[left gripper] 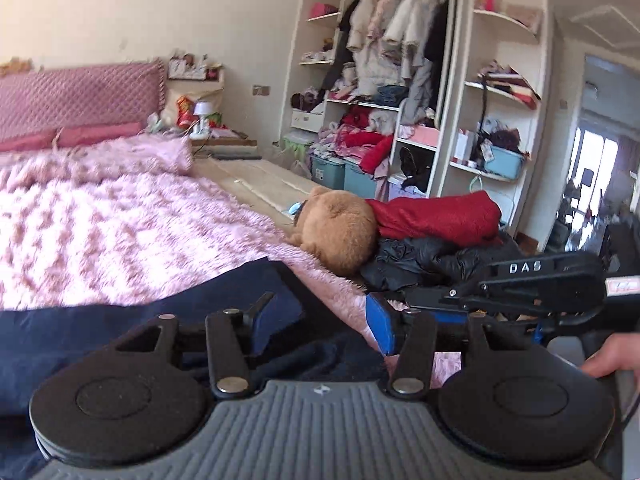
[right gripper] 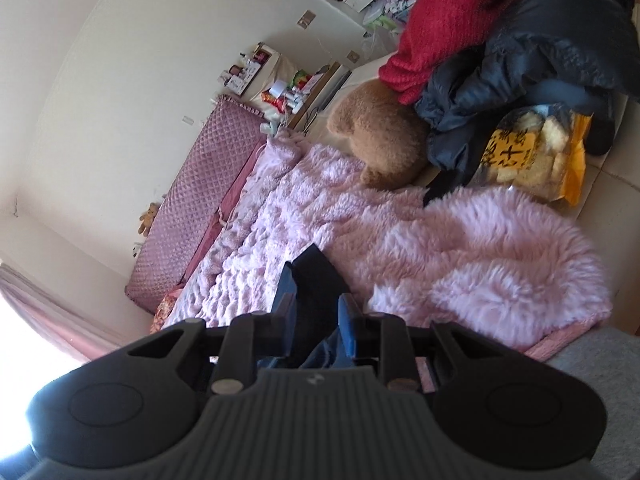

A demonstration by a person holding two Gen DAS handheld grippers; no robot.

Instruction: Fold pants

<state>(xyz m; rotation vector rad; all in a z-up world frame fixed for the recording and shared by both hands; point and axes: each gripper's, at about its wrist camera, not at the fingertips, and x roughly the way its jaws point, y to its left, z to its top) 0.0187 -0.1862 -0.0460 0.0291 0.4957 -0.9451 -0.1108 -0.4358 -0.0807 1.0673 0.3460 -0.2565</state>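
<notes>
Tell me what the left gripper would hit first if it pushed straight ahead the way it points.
Probably the dark navy pants lying right under the open left gripper, on the fluffy pink blanket. Beyond them sits the brown plush bear, though depth is hard to judge.

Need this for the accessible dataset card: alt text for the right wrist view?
The right gripper is closed on a fold of dark navy pants above a fluffy pink blanket on a bed. Beyond it lie a brown teddy bear, a red sweater, a dark jacket and a yellow snack bag.
</notes>
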